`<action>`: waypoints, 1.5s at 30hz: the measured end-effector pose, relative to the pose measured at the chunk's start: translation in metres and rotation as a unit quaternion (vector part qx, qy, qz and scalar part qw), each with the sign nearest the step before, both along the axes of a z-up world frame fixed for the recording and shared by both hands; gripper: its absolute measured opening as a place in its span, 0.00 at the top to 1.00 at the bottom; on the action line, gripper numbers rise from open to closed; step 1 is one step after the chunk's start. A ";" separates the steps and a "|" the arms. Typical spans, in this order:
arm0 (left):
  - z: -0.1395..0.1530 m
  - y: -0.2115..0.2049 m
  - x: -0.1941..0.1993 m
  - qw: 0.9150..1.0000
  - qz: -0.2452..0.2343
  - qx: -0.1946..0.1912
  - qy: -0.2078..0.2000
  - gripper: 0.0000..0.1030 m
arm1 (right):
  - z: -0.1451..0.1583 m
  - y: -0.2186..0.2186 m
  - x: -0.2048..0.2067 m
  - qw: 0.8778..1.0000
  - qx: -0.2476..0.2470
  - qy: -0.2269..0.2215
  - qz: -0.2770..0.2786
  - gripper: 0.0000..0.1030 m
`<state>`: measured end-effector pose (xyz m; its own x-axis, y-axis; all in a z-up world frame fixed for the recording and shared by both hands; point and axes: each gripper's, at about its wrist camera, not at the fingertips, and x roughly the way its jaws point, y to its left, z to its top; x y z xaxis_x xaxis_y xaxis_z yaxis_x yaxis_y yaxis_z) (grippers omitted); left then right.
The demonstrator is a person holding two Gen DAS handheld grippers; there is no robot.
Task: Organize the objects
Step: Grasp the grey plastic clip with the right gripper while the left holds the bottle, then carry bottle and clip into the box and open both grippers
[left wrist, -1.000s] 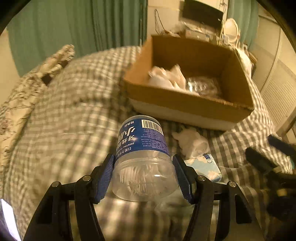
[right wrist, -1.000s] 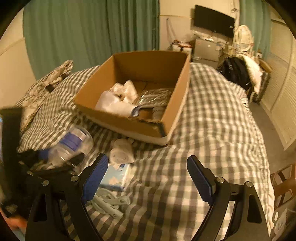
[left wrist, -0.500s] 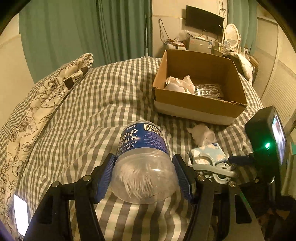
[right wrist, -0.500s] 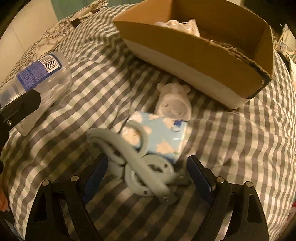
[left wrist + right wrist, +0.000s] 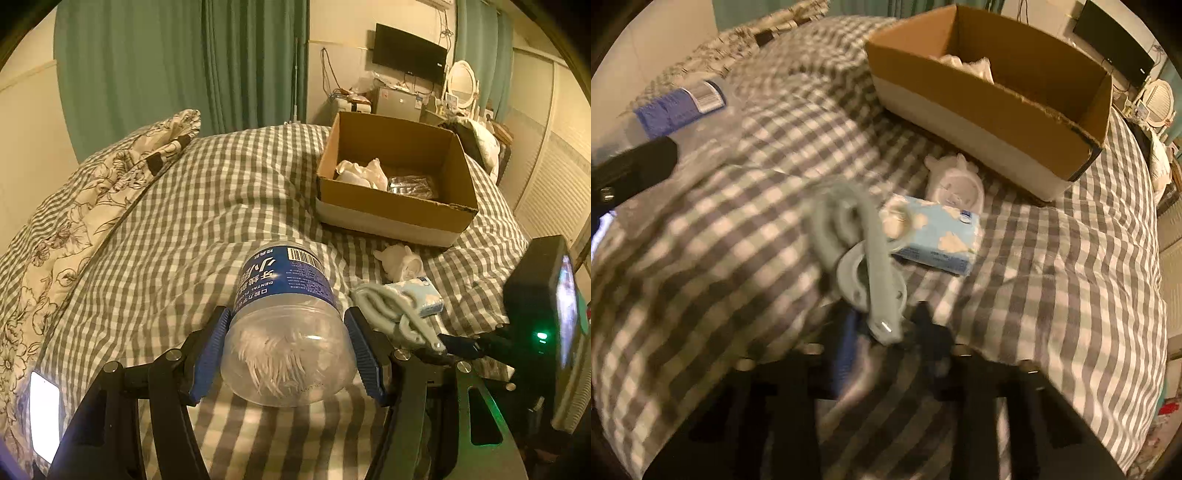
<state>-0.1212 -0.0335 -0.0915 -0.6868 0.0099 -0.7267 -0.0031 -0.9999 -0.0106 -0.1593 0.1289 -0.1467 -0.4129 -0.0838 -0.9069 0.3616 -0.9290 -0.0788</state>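
Note:
My left gripper (image 5: 288, 354) is shut on a clear jar of dental floss picks (image 5: 286, 317) with a blue label, held above the checked bed cover. The jar also shows at the left of the right wrist view (image 5: 676, 107). My right gripper (image 5: 886, 332) is shut on the near end of a pale grey plastic clip (image 5: 864, 258), seen blurred; it also shows in the left wrist view (image 5: 399, 317). A cardboard box (image 5: 395, 210) with white cloth and a silver packet inside sits beyond, also in the right wrist view (image 5: 990, 110).
A blue tissue pack (image 5: 934, 236) and a small white bear-shaped item (image 5: 956, 184) lie between the clip and the box. A floral pillow (image 5: 92, 206) lies at the left. A lit phone (image 5: 44, 421) lies at the lower left.
My right gripper has closed from wide open onto the grey clip's near end. My left gripper keeps its hold on the jar and has drawn back a little from the box.

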 end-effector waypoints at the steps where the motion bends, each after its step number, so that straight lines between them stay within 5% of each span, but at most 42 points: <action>1: 0.001 -0.001 0.002 1.000 0.002 0.000 0.001 0.37 | 0.005 -0.001 0.006 1.000 -0.004 0.010 0.000 0.82; 10: 0.018 -0.009 0.017 1.000 0.016 -0.001 0.021 0.37 | 0.043 -0.011 0.017 0.998 -0.022 0.066 -0.011 0.84; 25: 0.077 0.026 0.009 0.996 -0.002 -0.015 0.086 0.37 | 0.148 0.020 0.032 0.981 -0.059 0.184 -0.023 0.86; 38: 0.116 0.066 -0.066 0.991 -0.041 -0.018 0.129 0.37 | 0.208 0.046 -0.023 0.965 -0.078 0.247 -0.033 0.88; 45: 0.118 0.081 -0.138 0.988 -0.059 -0.005 0.140 0.37 | 0.211 0.057 -0.089 0.965 -0.081 0.246 -0.040 1.00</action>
